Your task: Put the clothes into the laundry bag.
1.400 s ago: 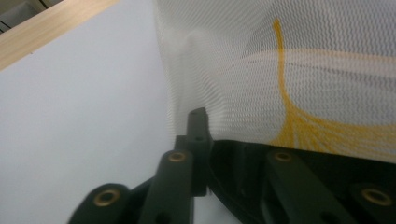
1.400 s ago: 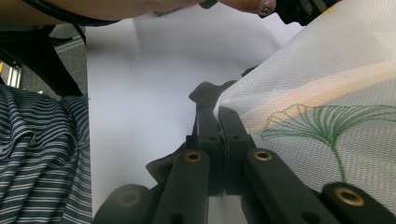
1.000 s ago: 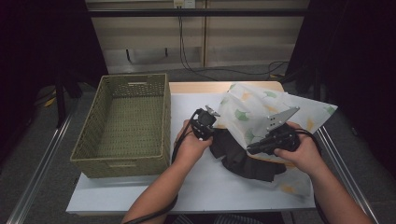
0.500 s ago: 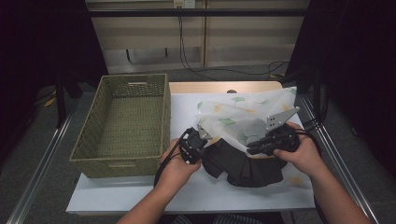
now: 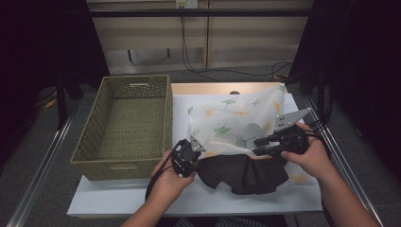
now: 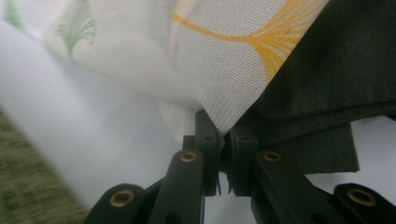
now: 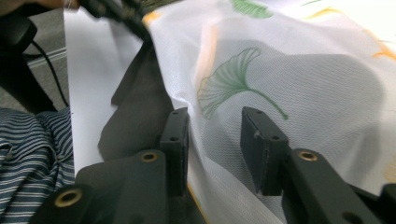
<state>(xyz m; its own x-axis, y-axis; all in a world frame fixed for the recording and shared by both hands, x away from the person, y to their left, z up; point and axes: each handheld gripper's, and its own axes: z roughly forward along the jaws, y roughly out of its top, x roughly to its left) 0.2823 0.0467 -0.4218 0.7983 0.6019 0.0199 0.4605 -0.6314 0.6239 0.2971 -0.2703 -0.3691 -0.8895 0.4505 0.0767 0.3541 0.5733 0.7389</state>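
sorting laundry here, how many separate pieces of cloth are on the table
2. A white leaf-printed cloth lies spread across the middle of the table, its near corner pinched in the left gripper. A dark cloth lies bunched at the near edge, partly beneath it. More could be hidden underneath.

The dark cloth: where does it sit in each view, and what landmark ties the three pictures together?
High view: dark cloth at lower centre, between the two hands.
Left gripper view: right side, beside the shut jaws.
Right gripper view: left of centre.
Shared landmark: the leaf-print fabric lying over it.
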